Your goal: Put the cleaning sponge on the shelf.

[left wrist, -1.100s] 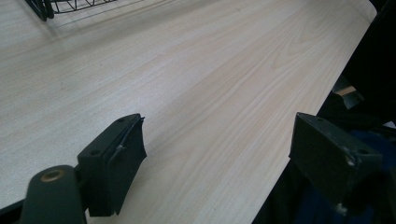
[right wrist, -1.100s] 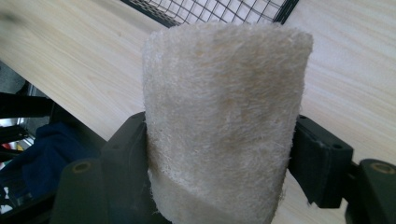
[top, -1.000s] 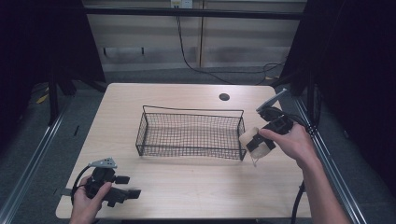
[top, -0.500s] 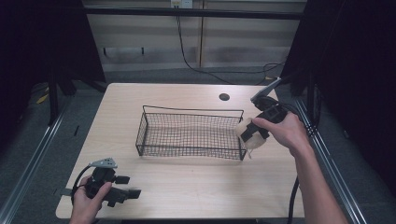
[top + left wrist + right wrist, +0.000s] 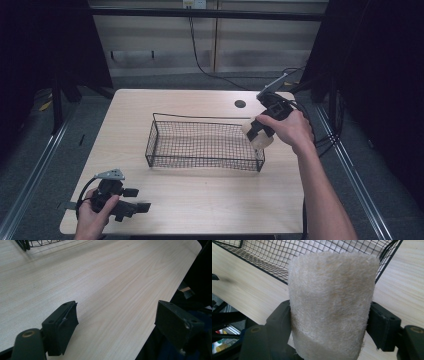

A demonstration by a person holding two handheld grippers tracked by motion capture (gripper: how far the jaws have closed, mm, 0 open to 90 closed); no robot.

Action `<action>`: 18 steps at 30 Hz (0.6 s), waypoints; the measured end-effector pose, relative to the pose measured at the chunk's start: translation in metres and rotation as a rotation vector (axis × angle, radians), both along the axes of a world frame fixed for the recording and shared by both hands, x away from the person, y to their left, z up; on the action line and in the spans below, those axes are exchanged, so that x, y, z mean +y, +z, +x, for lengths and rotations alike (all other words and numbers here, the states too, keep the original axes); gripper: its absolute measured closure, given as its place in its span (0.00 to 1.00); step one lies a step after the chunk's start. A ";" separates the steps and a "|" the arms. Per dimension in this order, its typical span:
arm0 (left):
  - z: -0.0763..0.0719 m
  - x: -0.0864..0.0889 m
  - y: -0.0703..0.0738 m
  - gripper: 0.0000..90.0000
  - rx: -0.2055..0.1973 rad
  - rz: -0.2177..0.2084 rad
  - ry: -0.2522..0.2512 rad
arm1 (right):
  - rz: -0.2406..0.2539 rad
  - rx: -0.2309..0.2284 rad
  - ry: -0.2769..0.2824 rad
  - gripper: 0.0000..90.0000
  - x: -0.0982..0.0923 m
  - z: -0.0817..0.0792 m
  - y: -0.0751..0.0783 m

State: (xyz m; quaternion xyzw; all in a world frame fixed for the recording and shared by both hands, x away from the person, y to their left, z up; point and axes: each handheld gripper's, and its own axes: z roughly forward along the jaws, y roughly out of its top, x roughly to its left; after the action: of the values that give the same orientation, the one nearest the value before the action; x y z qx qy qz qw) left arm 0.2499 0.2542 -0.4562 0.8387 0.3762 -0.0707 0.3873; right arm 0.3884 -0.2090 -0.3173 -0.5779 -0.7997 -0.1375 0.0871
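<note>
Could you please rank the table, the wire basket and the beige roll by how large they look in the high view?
1. Table
2. Basket
3. Roll, partly hidden by the right claw

Cut off by the bottom edge of the right gripper view: lower end of the fuzzy beige roll [image 5: 329,312], clamped between the right gripper's [image 5: 329,337] jaws. Hidden behind that roll: part of the wire basket's [image 5: 274,255] near rim. Cut off in the left gripper view, ahead of the left gripper [image 5: 125,322]: all but one basket corner.
</note>
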 end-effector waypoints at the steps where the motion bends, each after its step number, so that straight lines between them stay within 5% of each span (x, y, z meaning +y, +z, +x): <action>1: 0.000 0.000 0.000 0.20 0.000 -0.001 0.000 | -0.002 -0.004 -0.005 0.31 0.002 0.002 0.000; 18: 0.000 0.000 0.000 0.20 0.000 0.000 0.002 | -0.029 0.019 -0.089 0.31 0.016 0.020 -0.031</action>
State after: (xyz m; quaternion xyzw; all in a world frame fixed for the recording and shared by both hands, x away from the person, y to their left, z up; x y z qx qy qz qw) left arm 0.2501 0.2544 -0.4563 0.8384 0.3769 -0.0702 0.3873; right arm 0.4085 -0.1935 -0.3486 -0.6155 -0.7742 -0.1240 0.0799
